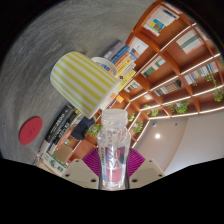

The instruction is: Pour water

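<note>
A clear plastic bottle (113, 150) with a pink label stands between my fingers, and my gripper (112, 162) is shut on it, the magenta pads (92, 160) pressing at both sides. The whole view is tilted. Beyond the bottle's top hangs a cup with yellow and white stripes (86, 82), its side turned toward me. The bottle's mouth (114, 116) sits just below and to the right of the cup. I cannot see any water stream.
Wooden shelves (170, 60) with books and lit edges fill the area behind the bottle. A red round object (31, 128) lies beside a dark surface to the left. A grey wall or ceiling (70, 30) spans beyond the cup.
</note>
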